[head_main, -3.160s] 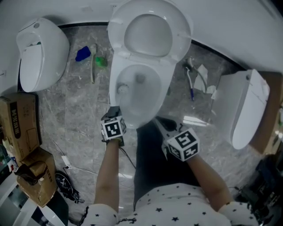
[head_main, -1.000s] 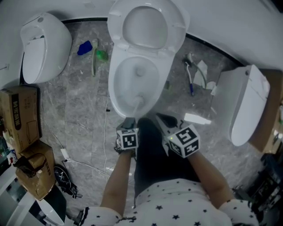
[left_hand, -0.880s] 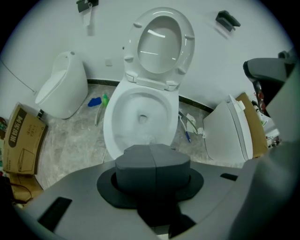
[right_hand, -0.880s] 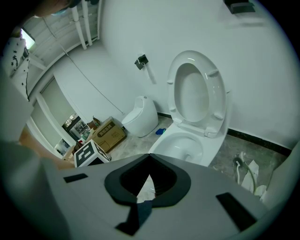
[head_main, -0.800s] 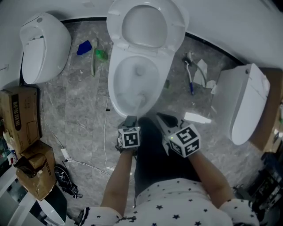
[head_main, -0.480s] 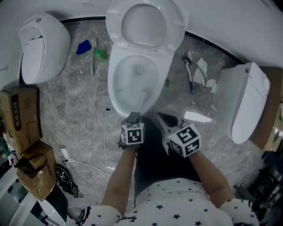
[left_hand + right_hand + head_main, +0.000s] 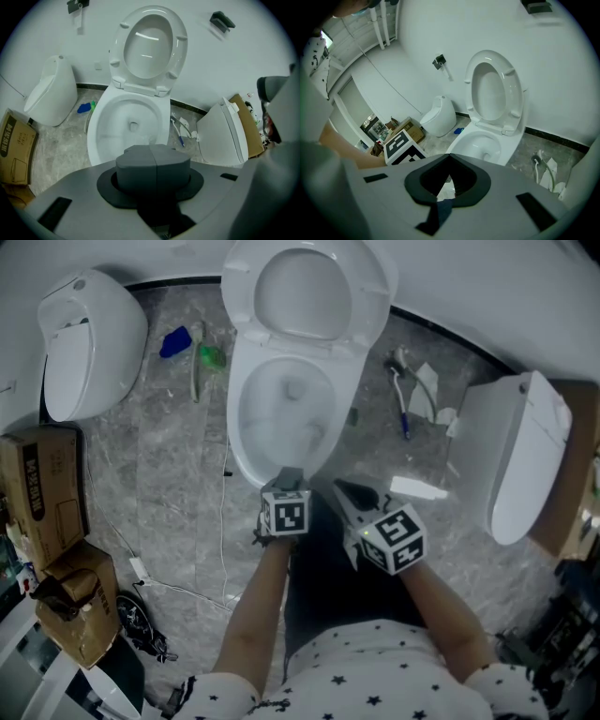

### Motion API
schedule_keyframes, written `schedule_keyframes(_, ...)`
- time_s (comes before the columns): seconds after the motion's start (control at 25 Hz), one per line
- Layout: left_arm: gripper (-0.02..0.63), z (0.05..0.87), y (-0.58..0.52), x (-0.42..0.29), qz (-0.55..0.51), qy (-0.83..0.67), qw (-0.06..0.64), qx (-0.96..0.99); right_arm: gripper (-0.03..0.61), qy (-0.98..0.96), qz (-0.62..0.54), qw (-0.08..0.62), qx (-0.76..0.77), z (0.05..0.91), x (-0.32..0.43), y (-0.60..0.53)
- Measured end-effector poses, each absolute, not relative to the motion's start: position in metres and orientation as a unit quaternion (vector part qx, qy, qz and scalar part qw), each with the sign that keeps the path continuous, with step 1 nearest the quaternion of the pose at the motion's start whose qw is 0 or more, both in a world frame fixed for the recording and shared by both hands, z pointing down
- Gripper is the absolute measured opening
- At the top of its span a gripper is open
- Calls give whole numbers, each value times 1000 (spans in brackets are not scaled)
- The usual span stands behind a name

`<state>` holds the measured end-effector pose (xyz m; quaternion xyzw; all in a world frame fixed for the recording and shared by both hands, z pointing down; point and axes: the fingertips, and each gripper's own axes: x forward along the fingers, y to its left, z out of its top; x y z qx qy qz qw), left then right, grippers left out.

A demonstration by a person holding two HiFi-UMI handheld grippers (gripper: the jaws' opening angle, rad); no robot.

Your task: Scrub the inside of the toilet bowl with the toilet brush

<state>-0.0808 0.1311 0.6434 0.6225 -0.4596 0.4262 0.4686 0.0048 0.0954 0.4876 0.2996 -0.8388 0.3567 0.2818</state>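
Note:
The white toilet bowl (image 7: 236,418) stands with seat and lid raised (image 7: 309,296). My left gripper (image 7: 292,478) hovers over the bowl's front rim, shut on the handle of the toilet brush. The brush head (image 7: 312,439) is a blurred shape low on the bowl's right inner wall. In the left gripper view the pads (image 7: 140,164) are pressed together above the bowl (image 7: 105,115), and the handle is hidden under them. My right gripper (image 7: 343,494) hangs just right of the bowl's front, over dark trousers. It is open (image 7: 447,180) and holds nothing.
A white urinal-like fixture (image 7: 89,343) stands at left and another toilet body (image 7: 511,465) at right. Cardboard boxes (image 7: 42,493) sit at lower left. Blue (image 7: 175,341) and green (image 7: 211,357) items, a spare brush (image 7: 403,418), a white strip (image 7: 417,488) and a cable (image 7: 225,521) lie on the floor.
My left gripper has shifted right along the bowl's front, and the brush head has swept from the bowl's left side to its right. The right gripper has stayed put.

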Motion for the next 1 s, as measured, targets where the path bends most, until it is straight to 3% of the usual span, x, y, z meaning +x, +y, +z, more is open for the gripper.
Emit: schedule_keyframes(1.0,153,652,59,-53,406,-438,459,658,6,-826,370,284,318,498,13,97)
